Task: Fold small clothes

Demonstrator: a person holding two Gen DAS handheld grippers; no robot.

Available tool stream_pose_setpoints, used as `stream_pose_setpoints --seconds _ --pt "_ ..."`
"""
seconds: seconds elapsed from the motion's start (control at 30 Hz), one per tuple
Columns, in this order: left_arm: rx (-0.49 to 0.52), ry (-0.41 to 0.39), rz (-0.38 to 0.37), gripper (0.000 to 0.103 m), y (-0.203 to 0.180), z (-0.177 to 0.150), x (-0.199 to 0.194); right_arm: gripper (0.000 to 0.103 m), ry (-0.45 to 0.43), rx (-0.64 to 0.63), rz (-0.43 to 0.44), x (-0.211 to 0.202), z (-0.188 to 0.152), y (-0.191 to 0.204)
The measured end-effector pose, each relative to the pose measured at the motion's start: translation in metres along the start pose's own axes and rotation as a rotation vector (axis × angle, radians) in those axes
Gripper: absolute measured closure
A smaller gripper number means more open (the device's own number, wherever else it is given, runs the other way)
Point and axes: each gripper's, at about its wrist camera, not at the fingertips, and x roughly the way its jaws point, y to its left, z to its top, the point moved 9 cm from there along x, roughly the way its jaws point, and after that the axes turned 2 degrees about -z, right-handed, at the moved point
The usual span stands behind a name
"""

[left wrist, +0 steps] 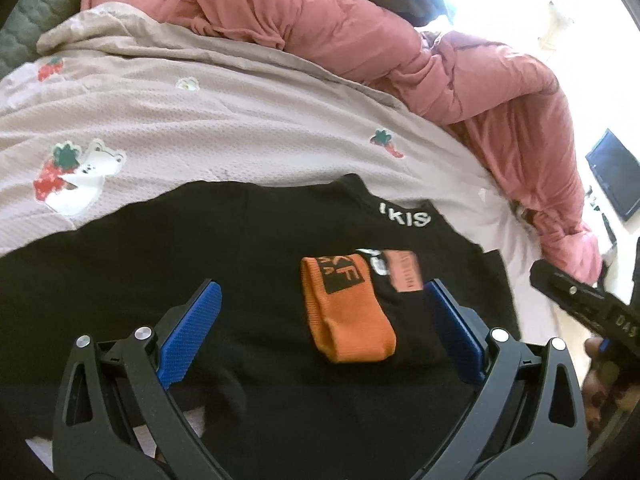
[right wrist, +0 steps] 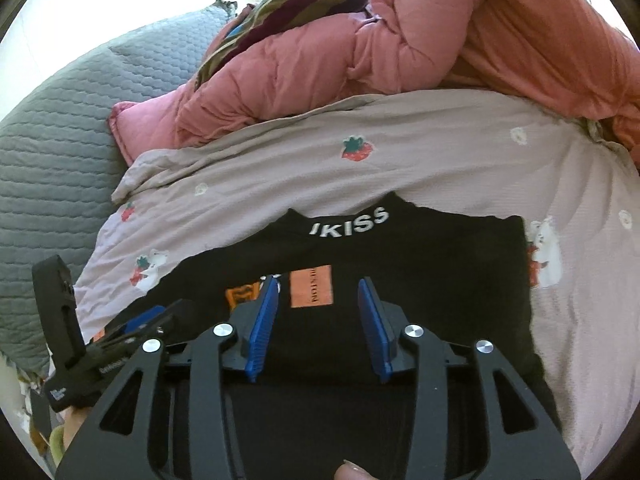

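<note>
One black garment on the bed, two tongs above it
The black garment (left wrist: 248, 248) lies flat on the strawberry-print sheet (left wrist: 224, 120), an orange sock (left wrist: 344, 312) on top; left tongs (left wrist: 324, 312) spread wide, right tongs (right wrist: 320, 308) spread, pinching nothing; one pink duvet (right wrist: 400, 60) beyond

This is a bedroom in a home, and the work surface is a bed. A pale beige textured bedsheet printed with strawberries and white bears (left wrist: 208, 120) covers the mattress. A puffy pink quilted duvet (right wrist: 460, 40) lies bunched along its far side, beside a grey quilted pillow (right wrist: 52, 152) and a crumpled striped olive, maroon and teal fabric (right wrist: 296, 0). Strong daylight washes out the edges.
</note>
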Motion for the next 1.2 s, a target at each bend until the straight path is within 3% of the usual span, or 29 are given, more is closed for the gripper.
stream_pose_setpoints --seconds 0.17,0.23,0.3,0.53,0.6,0.77,0.87,0.9,0.93,1.1,1.2 --pt "-0.032 0.024 -0.033 0.012 0.003 -0.007 0.014 0.057 -0.015 -0.010 -0.068 -0.004 -0.004 -0.024" --pt "-0.055 0.048 -0.040 0.036 0.005 -0.013 0.024 0.057 -0.014 0.005 -0.083 -0.004 -0.007 -0.036" --pt "-0.073 0.067 -0.048 0.047 0.005 -0.019 0.031 0.057 -0.011 0.023 -0.093 -0.003 -0.010 -0.048" --pt "-0.036 0.034 0.008 0.047 -0.006 -0.024 0.041 0.057 -0.006 0.086 -0.105 -0.001 -0.018 -0.082" --pt "-0.005 0.028 0.013 0.057 -0.017 -0.028 0.043 0.057 -0.009 0.102 -0.110 -0.002 -0.019 -0.090" --pt "0.092 0.055 0.069 0.058 -0.032 -0.040 0.052 0.057 -0.011 0.133 -0.123 -0.003 -0.022 -0.106" --pt "0.060 0.038 0.038 0.069 -0.025 -0.037 0.052 0.057 -0.006 0.143 -0.129 -0.003 -0.025 -0.111" --pt "0.050 0.023 0.026 0.089 -0.023 -0.034 0.048 0.057 -0.006 0.144 -0.129 -0.003 -0.025 -0.112" --pt "0.048 -0.001 0.029 0.094 -0.020 -0.030 0.043 0.057 -0.006 0.145 -0.129 -0.004 -0.025 -0.112" --pt "0.063 -0.073 0.034 0.094 -0.019 -0.012 0.012 0.057 -0.016 0.127 -0.134 -0.008 -0.023 -0.109" --pt "0.044 -0.067 -0.002 0.094 -0.020 -0.009 0.000 0.057 -0.016 0.124 -0.142 -0.008 -0.023 -0.111"
